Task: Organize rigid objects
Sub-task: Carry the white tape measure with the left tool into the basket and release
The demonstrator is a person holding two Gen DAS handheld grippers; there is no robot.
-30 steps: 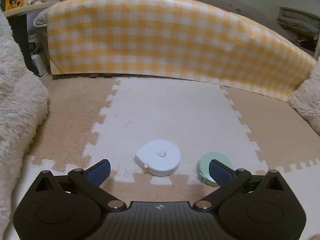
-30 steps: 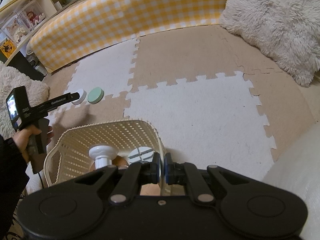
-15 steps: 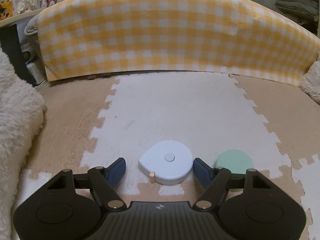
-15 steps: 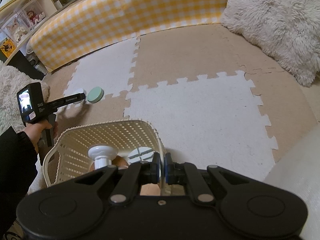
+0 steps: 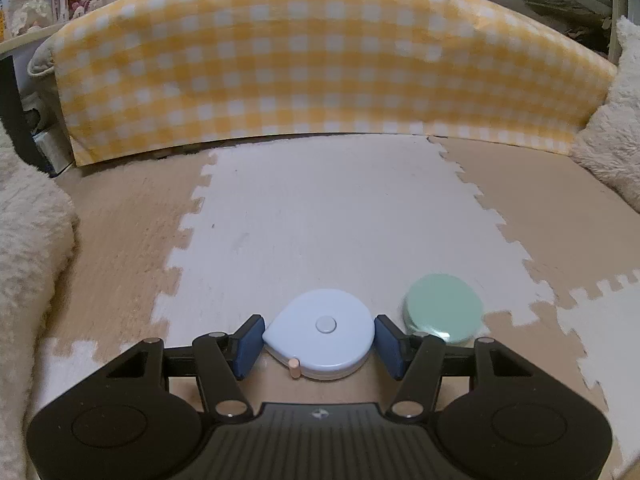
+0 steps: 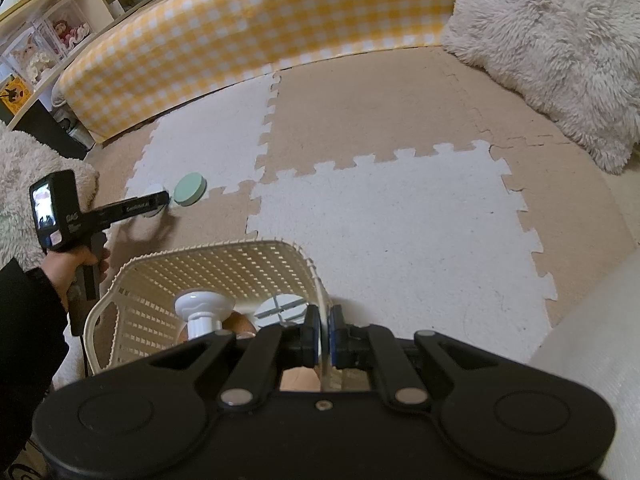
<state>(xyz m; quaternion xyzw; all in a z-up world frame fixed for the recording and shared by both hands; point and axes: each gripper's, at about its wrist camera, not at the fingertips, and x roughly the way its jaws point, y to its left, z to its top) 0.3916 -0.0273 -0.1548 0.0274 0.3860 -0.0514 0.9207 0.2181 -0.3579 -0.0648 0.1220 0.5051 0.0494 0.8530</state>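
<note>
A pale blue teardrop-shaped tape measure [image 5: 324,332] lies flat on the white foam mat. My left gripper [image 5: 320,344] straddles it, jaws closing, and both blue pads [image 5: 250,344] touch its sides. A mint green round tin [image 5: 442,312] lies just right of it. In the right wrist view the left gripper [image 6: 160,204] reaches over the tape measure [image 6: 154,192] beside the green tin [image 6: 190,194]. My right gripper [image 6: 324,338] is shut on the rim of a cream lattice basket [image 6: 224,264], which holds a white knobbed piece [image 6: 204,308] and a round white item [image 6: 280,308].
A yellow checked padded barrier [image 5: 320,68] bounds the far side of the mat. Fluffy cream cushions lie at the left [image 5: 28,240] and at the right [image 6: 560,52]. A person's hand [image 6: 76,268] in a dark sleeve holds the left tool. Shelves with dolls [image 6: 40,48] stand behind.
The left jaws have narrowed from wide open until the pads meet the tape measure's sides, and the gripper has rolled slightly. The right gripper and the basket have stayed put.
</note>
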